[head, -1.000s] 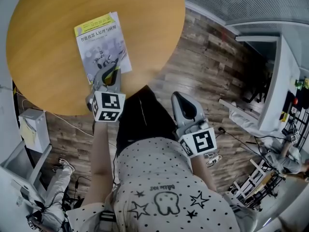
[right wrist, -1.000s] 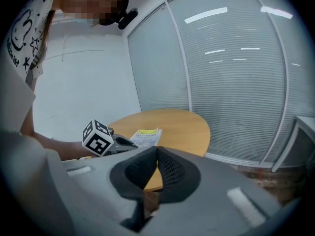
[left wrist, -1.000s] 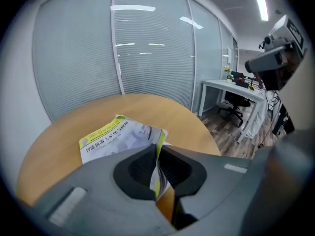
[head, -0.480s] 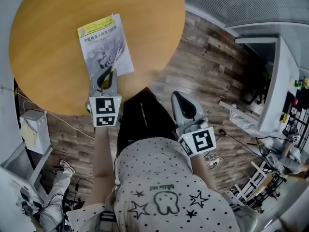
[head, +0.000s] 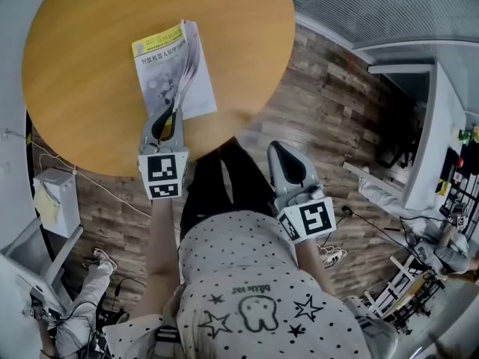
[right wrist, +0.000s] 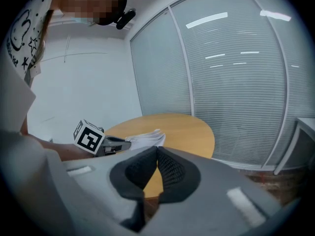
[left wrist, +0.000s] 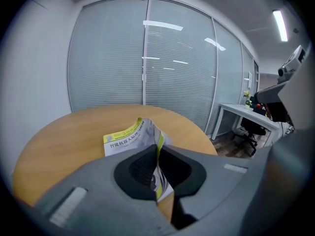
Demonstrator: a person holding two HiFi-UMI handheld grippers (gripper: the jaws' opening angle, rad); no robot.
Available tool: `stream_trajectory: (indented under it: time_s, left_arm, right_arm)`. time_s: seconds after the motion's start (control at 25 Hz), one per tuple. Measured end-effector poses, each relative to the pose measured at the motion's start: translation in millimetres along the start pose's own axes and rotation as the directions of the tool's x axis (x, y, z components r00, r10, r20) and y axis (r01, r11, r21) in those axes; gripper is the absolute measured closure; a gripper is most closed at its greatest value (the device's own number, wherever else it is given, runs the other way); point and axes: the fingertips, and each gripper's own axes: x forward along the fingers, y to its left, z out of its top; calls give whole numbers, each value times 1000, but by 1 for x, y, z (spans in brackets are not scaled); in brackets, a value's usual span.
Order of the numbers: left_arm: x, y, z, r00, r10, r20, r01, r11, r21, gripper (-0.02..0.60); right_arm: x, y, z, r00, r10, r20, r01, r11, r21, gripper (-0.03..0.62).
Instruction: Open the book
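Your left hand-held gripper [head: 171,112] was pinched shut on the cover [head: 161,73] of the book [head: 200,96], which lay by the worktop's [head: 82,43] near edge with the cover partly raised. Your right hand-held gripper [head: 278,152] was closed and empty, off the worktop.

Risk: nothing pinned the book down. It could slide toward the edge, or the thin cover could slip or crease.

The yellow band [head: 157,43] carried a Chinese title, apparently 智能机器人原理与应用.
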Motion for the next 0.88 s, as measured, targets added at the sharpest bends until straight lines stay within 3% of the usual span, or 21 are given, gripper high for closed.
stream_trajectory:
  time_s: [0.44,0.88]
  left_arm:
    - [-24,25,2,996,87,18,-86,994,-69,558]
    - [-52,63,3,976,218,22,-213,968,-129,558]
  right_arm:
    - [1,8,23,998,22,67,-21,1000,-16,589]
    - [12,16,42,992,84,94,-79,996,-50,589]
